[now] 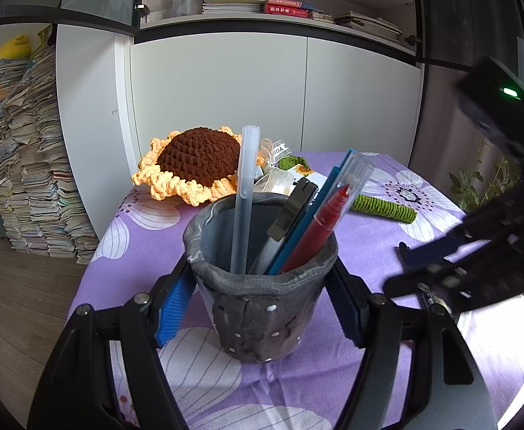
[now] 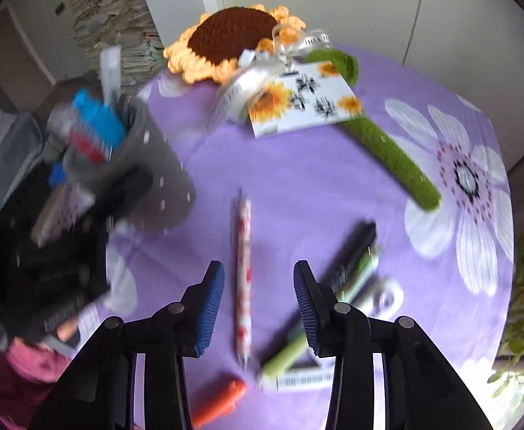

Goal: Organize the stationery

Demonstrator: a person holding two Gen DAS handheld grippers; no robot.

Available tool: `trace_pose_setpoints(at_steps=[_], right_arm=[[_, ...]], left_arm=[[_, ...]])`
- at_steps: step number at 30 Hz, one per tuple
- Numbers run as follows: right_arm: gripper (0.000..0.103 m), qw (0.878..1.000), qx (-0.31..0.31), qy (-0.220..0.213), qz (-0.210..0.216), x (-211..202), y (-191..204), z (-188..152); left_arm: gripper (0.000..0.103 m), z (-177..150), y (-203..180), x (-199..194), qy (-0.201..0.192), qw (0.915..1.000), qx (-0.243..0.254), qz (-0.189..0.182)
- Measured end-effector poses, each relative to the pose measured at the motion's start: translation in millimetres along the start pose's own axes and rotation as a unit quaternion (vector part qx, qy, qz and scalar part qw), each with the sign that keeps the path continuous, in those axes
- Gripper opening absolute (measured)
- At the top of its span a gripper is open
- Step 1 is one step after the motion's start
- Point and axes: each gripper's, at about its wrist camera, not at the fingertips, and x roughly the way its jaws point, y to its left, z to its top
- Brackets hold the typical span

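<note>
Pens are standing in a grey pen cup (image 1: 262,308) that the left gripper (image 1: 262,297) is clamping between its jaws on the purple counter (image 2: 297,179), while the right gripper (image 2: 258,304) is hovering with jaws apart and empty over a patterned pen (image 2: 243,272) lying beside several markers (image 2: 337,308).

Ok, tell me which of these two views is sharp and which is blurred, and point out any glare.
Left wrist view: sharp on the grey pen cup and red marker; the right gripper is smeared, and white glare washes out the lower right. Right wrist view: blurred throughout, worst on the cup at left; the patterned pen is soft.
</note>
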Motion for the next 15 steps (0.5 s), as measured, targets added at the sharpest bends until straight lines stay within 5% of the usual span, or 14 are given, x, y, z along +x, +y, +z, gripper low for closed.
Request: trace_pose_setpoints(at_steps=[10,15], right_arm=[[0.040,0.999,-0.023,0.032,-0.003,52.6,5.2,74.1],[0.017,0.999,-0.023,0.049,-0.003,62.0,12.8,72.3]], left_arm=[[0.070,-0.1,-0.3,0.5,0.001,1.0000,0.001,0.000],[0.070,-0.5,-0.4,0.6,0.002,1.0000,0.001,-0.001]])
